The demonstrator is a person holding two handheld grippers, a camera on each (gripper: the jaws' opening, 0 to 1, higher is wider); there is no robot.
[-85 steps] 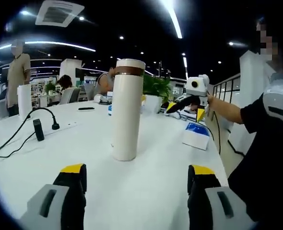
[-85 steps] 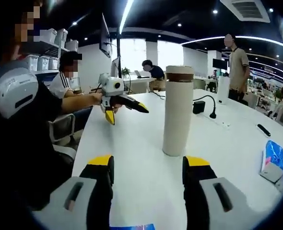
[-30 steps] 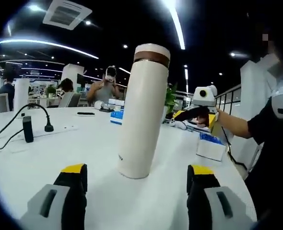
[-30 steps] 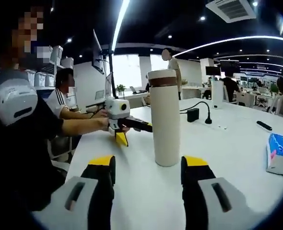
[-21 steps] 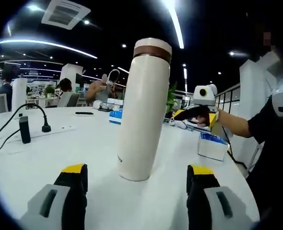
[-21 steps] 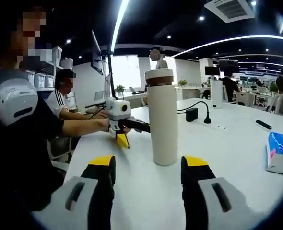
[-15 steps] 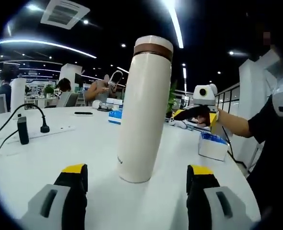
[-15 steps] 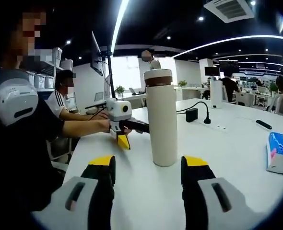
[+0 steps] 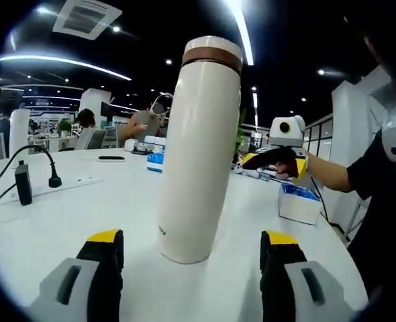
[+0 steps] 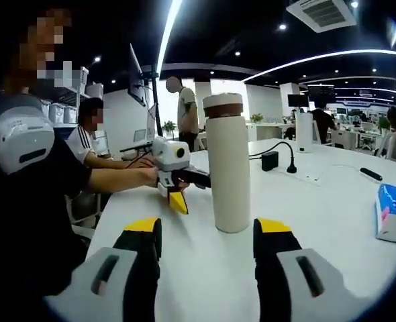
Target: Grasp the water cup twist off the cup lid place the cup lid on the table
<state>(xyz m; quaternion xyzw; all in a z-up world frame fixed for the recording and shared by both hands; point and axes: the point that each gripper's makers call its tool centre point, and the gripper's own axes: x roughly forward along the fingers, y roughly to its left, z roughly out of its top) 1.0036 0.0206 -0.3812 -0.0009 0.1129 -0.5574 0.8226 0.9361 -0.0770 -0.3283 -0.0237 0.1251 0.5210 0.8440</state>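
Observation:
A tall cream water cup (image 9: pixel 196 154) with a brown band under its cream lid (image 9: pixel 213 48) stands upright on the white table (image 9: pixel 84 208). In the left gripper view it rises just beyond my left gripper (image 9: pixel 191 245), whose jaws stand open on either side of its base without touching it. In the right gripper view the same cup (image 10: pixel 227 168) with its lid (image 10: pixel 222 100) stands a little past my right gripper (image 10: pixel 207 231), also open and holding nothing. The left gripper (image 10: pixel 178 171) shows at the cup's left there, and the right gripper (image 9: pixel 278 144) shows at the right of the left gripper view.
A blue-and-white tissue pack (image 9: pixel 299 201) lies on the table to the cup's right, seen as well as a pack (image 10: pixel 394 213). A black adapter with cables (image 9: pixel 23 184) and a power strip sit on the table. People sit and stand around the office beyond.
The left gripper has come closer to the cup, which now looms larger between its jaws. In the right gripper view the cup stays about the same; a person in the background has walked left.

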